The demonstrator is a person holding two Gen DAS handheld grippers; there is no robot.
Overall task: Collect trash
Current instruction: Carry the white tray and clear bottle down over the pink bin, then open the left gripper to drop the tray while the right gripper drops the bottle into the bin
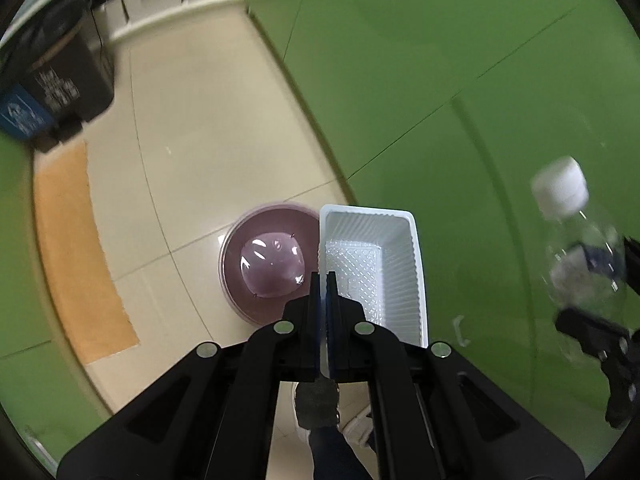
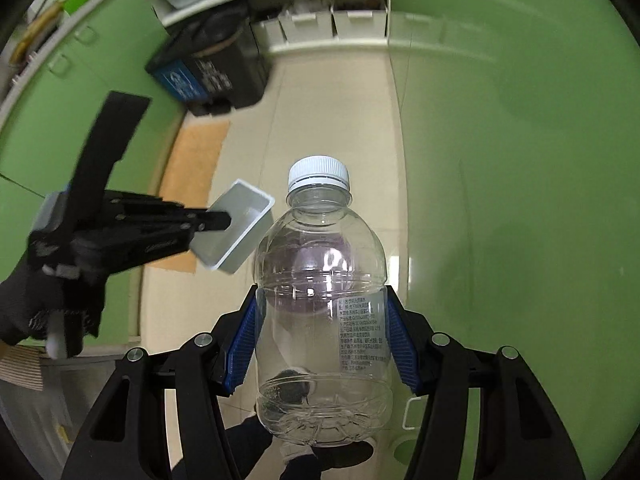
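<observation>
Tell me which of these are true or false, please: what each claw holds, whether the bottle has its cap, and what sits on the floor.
1. The right gripper clamps a clear plastic bottle. True.
2. The bottle has lost its cap. False: a white cap is on it.
3. The left gripper pinches the wall of a white tray. True.
4. A purple bin stands on the tiled floor below. True.
5. The tray is full of food. False: it looks empty.

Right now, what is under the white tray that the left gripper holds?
Beside and below the white tray, a purple bin with a plastic liner stands on the tiled floor. The floor directly beneath the tray is hidden.
</observation>
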